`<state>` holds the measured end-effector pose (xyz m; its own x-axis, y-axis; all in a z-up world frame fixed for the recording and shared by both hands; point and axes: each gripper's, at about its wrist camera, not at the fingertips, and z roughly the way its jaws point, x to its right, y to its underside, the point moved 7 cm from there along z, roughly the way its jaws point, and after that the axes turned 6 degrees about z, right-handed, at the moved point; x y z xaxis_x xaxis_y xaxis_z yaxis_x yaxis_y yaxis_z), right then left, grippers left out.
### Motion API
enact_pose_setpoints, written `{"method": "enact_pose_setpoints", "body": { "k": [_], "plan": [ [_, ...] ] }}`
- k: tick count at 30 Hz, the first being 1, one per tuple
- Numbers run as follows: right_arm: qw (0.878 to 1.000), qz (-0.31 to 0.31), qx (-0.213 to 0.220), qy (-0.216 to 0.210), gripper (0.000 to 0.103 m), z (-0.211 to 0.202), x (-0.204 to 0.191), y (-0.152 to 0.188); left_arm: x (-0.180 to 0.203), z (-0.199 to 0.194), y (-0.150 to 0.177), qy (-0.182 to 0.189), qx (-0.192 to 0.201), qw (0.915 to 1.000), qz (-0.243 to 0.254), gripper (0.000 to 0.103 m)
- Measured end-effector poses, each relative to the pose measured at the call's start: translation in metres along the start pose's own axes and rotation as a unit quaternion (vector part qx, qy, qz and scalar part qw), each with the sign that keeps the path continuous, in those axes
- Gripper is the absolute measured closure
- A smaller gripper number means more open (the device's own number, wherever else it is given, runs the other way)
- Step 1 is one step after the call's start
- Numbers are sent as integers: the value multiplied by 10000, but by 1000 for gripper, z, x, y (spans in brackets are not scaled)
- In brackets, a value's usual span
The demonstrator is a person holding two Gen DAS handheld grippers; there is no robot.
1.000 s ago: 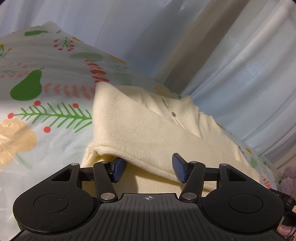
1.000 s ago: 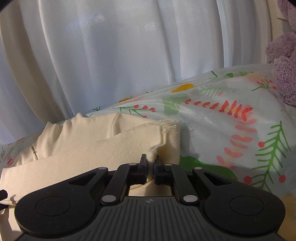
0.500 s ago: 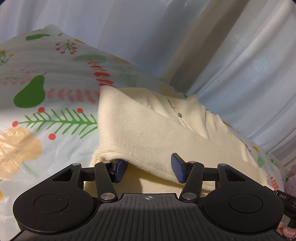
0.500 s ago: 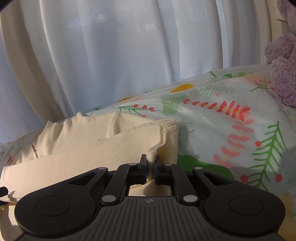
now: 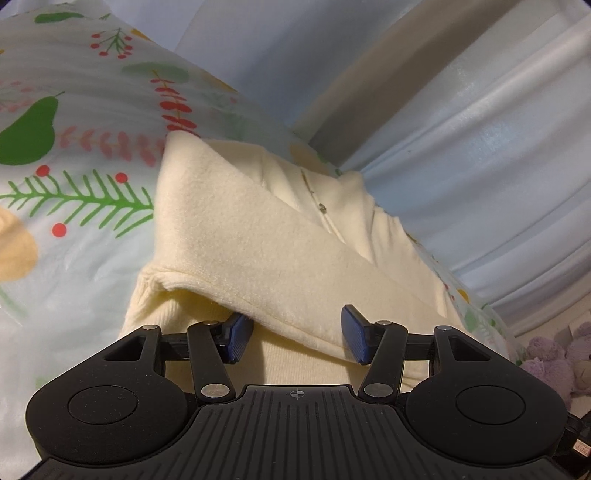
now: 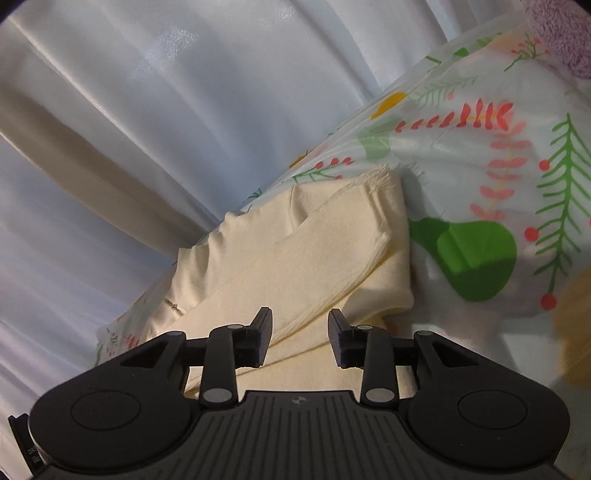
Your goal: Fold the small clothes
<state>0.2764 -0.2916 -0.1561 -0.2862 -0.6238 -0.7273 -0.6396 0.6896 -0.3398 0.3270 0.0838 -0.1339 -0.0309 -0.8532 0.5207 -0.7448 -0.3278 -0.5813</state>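
Note:
A cream fleece garment (image 5: 258, 236) with a small zip lies folded on a leaf-and-fruit printed sheet (image 5: 74, 147). Its bottom part is folded up over the chest. My left gripper (image 5: 295, 338) is open, its blue pads either side of the folded edge at the garment's near left end. In the right wrist view the garment (image 6: 314, 251) lies folded with a frayed corner at the far right. My right gripper (image 6: 300, 338) is open just above the folded edge, holding nothing.
White pleated curtains (image 6: 184, 92) hang behind the bed. A purple plush toy (image 5: 554, 354) sits at the right edge of the left wrist view and also shows at the top right of the right wrist view (image 6: 557, 33). Printed sheet (image 6: 498, 184) spreads to the right.
My right gripper has opened and let go of the garment's edge, and it has tilted. My left gripper has stayed open and shifted slightly.

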Motion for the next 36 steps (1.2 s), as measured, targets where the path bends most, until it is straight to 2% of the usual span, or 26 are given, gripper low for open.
{"method": "enact_pose_setpoints", "body": {
  "k": [3,7,13,17,19,21,30,34,36],
  "plan": [
    [9993,338,-77,-129,70,12,2,2,5,6,0,46,-7,10000,-17,46],
    [9982,586,-85,-124,75,20,0,-3,8,8,2,17,64,9999,128,46],
    [9968,675,-359,-210,73,28,-1,6,9,8,6,-9,195,9996,222,46],
    [9970,667,-331,-230,73,34,-6,4,22,2,21,-39,235,9980,585,44],
    [9977,608,-246,-196,76,39,-9,2,28,1,29,-25,268,9962,825,41],
    [9983,540,-177,-92,94,41,-9,-1,30,1,32,-60,319,9940,1044,40],
    [9993,351,106,-79,94,54,-11,-18,14,0,27,189,501,9956,766,45],
    [9987,472,-72,-186,93,49,-6,-16,13,-3,24,170,389,9969,655,44],
    [9981,576,-33,-199,84,36,0,-15,10,-6,20,125,382,9979,503,41]
  ]
}}
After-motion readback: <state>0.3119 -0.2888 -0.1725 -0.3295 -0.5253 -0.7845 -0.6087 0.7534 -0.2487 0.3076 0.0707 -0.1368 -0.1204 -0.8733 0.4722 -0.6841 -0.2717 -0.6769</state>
